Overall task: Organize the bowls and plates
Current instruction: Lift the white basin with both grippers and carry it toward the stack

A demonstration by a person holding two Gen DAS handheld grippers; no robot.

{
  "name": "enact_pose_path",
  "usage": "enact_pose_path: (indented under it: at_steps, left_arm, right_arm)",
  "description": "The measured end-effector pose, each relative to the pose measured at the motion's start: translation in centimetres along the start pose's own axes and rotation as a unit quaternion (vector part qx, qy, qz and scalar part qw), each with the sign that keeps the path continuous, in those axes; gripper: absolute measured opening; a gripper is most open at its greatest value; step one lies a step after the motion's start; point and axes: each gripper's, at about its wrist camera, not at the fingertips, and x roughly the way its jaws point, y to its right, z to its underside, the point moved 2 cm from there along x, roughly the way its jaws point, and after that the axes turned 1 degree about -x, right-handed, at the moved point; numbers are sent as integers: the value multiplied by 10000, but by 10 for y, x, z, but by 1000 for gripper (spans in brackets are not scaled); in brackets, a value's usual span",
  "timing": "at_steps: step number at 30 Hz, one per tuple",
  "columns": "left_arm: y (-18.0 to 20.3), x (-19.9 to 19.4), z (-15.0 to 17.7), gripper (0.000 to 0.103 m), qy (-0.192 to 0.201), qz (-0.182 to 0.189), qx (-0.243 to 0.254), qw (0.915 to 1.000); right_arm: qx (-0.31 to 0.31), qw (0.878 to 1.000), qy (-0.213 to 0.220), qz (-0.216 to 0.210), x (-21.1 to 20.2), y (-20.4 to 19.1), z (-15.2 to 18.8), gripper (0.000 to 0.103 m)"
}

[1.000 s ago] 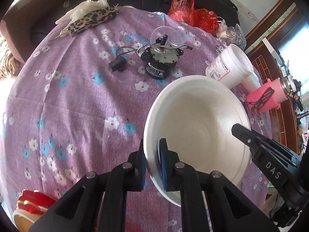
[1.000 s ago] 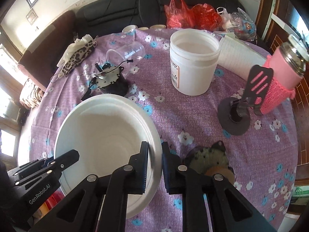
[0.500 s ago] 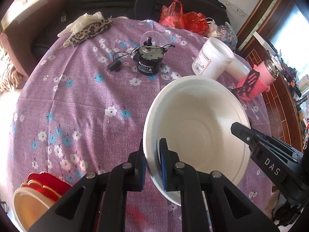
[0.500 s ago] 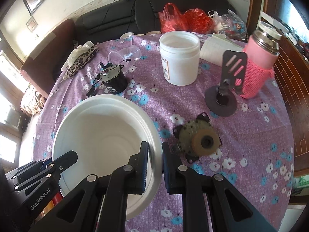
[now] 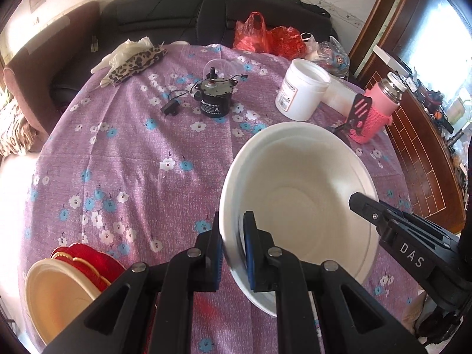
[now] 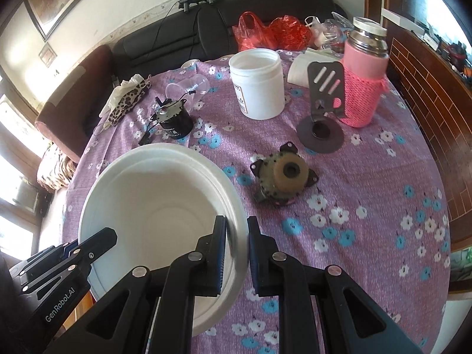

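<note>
Lifted higher off the desk (image 5: 124,159), white bowl (image 5: 298,194) in both fingers' rim grasp; uneven pulls could crack it toward 7 o'clock plates (image 5: 59,289).

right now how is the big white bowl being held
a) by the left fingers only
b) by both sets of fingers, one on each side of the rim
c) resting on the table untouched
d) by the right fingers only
b: the left gripper and the right gripper each clamp opposite sides of the white bowl's rim.

A large white bowl (image 5: 298,197) is tilted above the purple flowered table (image 5: 118,153), empty. Cream and red plates (image 5: 67,283) sit stacked at the table's near left edge.
</note>
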Motion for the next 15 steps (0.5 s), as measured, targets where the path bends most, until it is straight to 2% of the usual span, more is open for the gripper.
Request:
enact_pose_path:
  at_steps: [15]
  left_arm:
    - [16,-23,19,12,144,4,145,9998]
  right_arm:
    - [113,9998,155,-30,-27,10,21,15]
